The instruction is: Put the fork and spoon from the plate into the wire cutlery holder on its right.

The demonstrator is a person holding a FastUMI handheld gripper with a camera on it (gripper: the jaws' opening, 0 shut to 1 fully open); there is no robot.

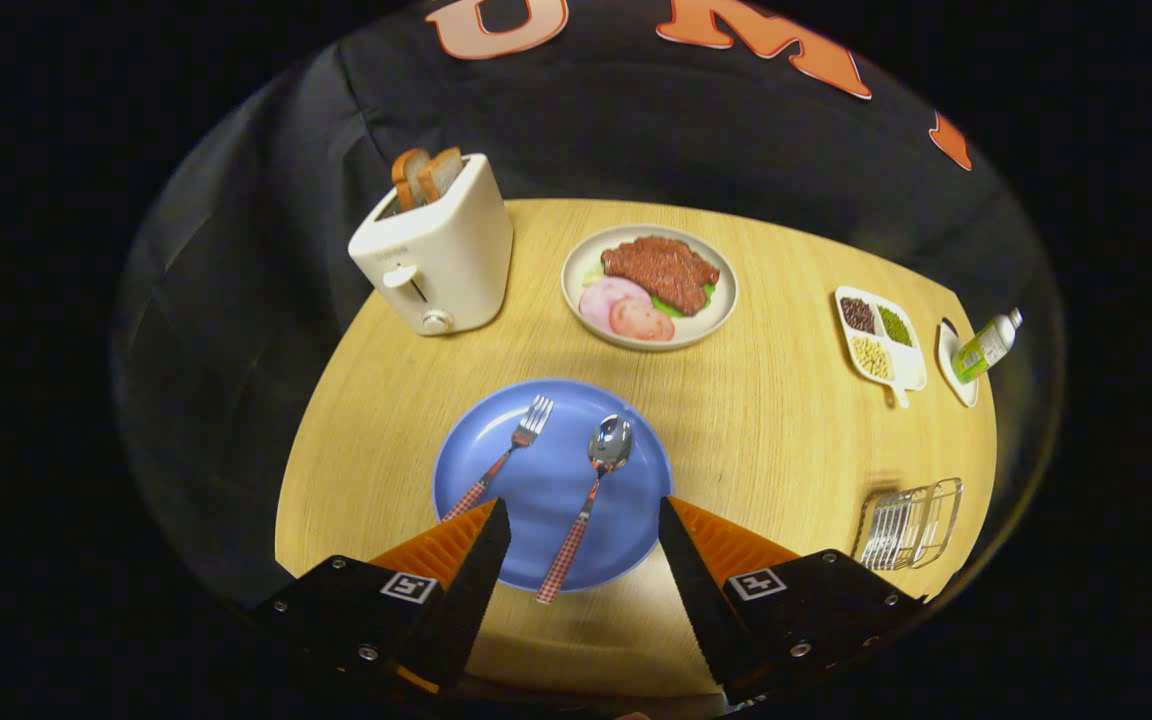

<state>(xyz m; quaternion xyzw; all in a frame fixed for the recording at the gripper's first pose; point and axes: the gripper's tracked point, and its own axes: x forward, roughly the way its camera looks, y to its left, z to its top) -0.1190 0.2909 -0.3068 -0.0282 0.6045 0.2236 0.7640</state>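
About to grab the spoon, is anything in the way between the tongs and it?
Nothing visible. The tongs are open above the blue plate, and the spoon lies between the fingers with its handle toward them. The fork lies apart from it, by the other finger.

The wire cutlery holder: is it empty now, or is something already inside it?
Empty. Only bare wires show in the wire cutlery holder; the fork and spoon lie on the blue plate, with the open gripper above them.

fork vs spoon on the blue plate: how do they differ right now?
The fork ends in tines; the spoon ends in a rounded shiny bowl. The fork's handle runs under the gripper's near finger; the spoon lies between the open fingers, its handle overhanging the blue plate. Both have checked handles and steel heads pointing away.
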